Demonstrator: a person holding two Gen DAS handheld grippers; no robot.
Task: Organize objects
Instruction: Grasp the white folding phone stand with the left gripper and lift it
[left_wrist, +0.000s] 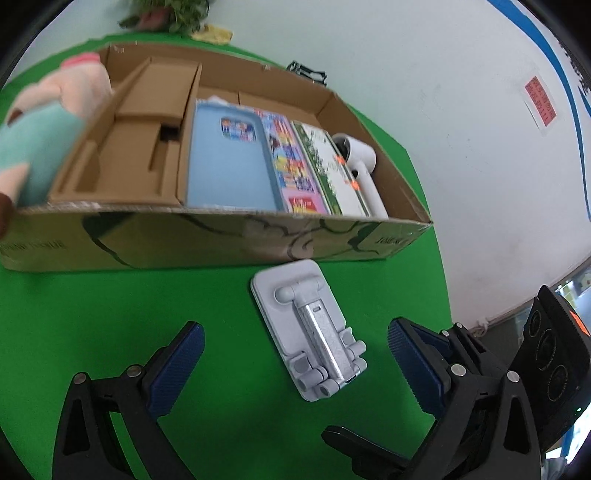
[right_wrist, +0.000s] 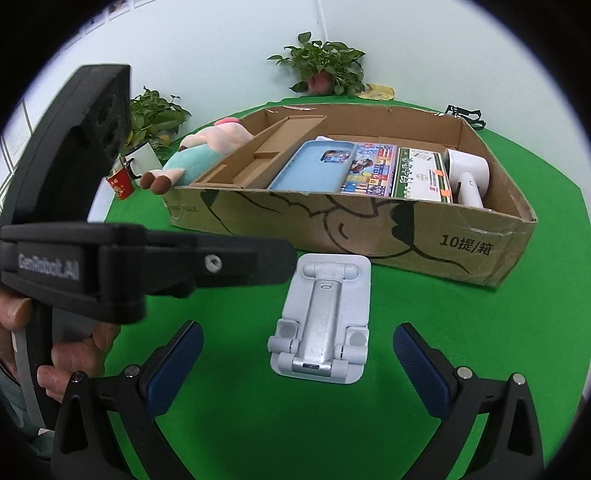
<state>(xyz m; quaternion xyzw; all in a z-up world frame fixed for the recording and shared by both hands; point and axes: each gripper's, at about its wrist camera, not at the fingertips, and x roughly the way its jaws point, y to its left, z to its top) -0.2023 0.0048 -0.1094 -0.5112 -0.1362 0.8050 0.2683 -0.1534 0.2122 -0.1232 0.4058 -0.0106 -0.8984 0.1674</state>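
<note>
A folded white phone stand lies flat on the green tabletop in front of a shallow cardboard box. My left gripper is open, its blue-padded fingers on either side of the stand, not touching it. My right gripper is open too, also straddling the stand from the near side. The box holds a blue case, a colourful box, a green-and-white box, a white hair dryer and a cardboard insert.
A plush pig toy leans on the box's left end. A white mug and a red cup stand left of it. Potted plants sit at the table's far edge by the wall.
</note>
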